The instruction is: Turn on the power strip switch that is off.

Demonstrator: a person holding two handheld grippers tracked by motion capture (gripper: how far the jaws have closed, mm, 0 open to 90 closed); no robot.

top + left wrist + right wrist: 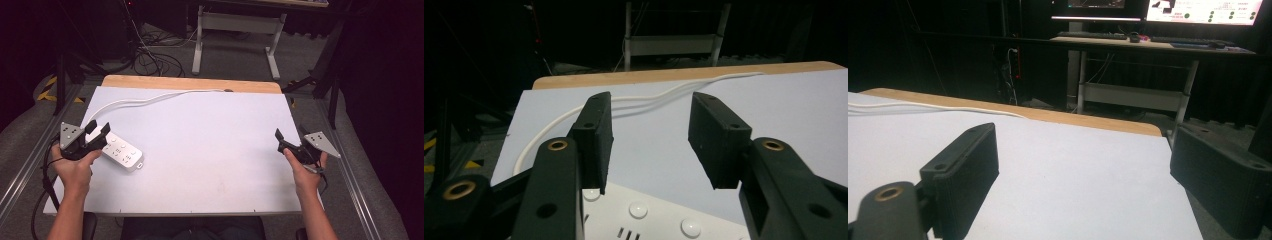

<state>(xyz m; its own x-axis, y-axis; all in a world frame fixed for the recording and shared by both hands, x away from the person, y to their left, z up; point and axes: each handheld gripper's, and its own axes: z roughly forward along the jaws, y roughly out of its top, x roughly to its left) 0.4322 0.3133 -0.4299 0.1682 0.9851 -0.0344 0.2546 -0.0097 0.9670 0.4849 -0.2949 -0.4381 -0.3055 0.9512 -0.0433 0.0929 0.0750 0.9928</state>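
1. The power strip lies on the left part of the white table, near the person's side, its white cord running off toward the far edge.
2. The left gripper sits at the strip's near-left end, jaws spread apart and holding nothing; in the left gripper view the strip lies just below and ahead of the open jaws.
3. The strip's long axis runs diagonally, from the left gripper toward the table's middle and the person.
4. The right gripper rests well apart on the right side, jaws also spread wide, nothing between them.
5. I'd judge the left hand is plainly the nearer one for any grab.
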